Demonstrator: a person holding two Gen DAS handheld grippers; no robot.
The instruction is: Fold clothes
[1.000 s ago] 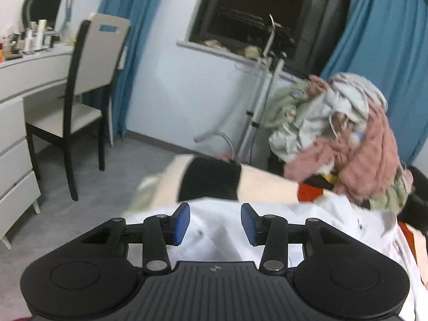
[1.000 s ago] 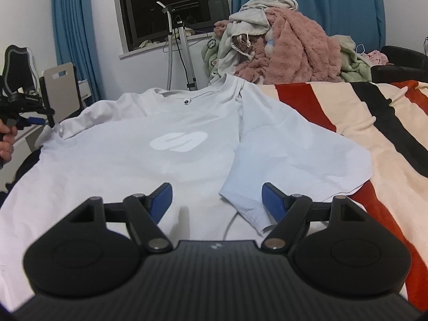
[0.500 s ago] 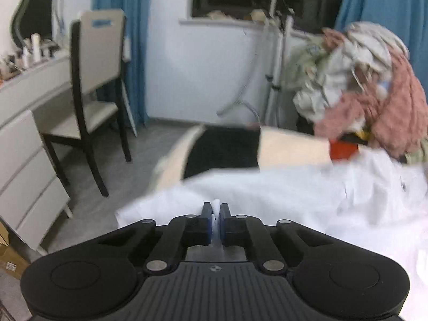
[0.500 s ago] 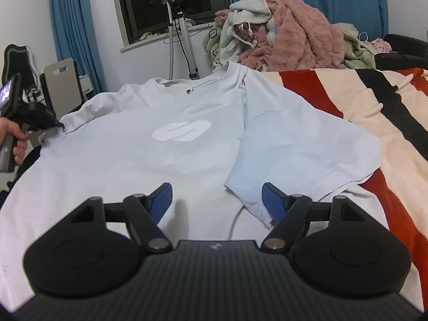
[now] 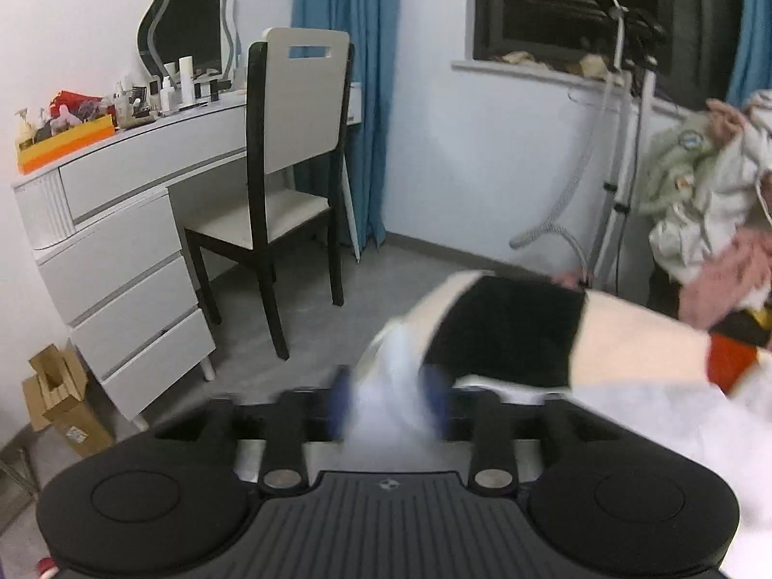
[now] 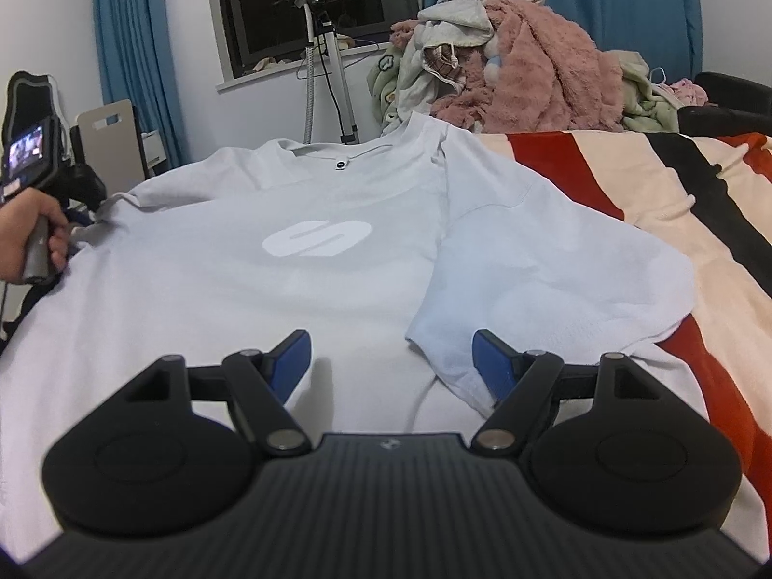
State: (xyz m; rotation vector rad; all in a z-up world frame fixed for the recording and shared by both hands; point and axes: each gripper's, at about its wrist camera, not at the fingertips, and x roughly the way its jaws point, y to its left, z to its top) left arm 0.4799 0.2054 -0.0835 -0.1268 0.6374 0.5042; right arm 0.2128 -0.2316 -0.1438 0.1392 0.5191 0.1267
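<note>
A white T-shirt [image 6: 337,289] with a pale logo lies spread front-up on the striped blanket [image 6: 675,193]. My right gripper [image 6: 391,357] hovers open over the shirt's lower part, its right pad beside the hem of the right sleeve [image 6: 555,270]; nothing is pinched. At the shirt's far left edge a hand [image 6: 29,236] holds my left gripper [image 5: 387,400]. In the left wrist view its jaws are opening, with the blurred white left sleeve [image 5: 391,381] bunched between the blue pads over the bed's edge.
A pile of clothes [image 6: 506,62] heaps at the bed's far end beside a garment steamer stand [image 6: 333,72]. Left of the bed stand a chair [image 5: 294,144], a white dresser [image 5: 120,251] with bottles on top, and a cardboard box [image 5: 62,400] on the grey floor.
My left gripper closed on the sleeve edge half a second ago and its jaws have now parted again. Its view swung left toward the dresser. The right gripper stayed put.
</note>
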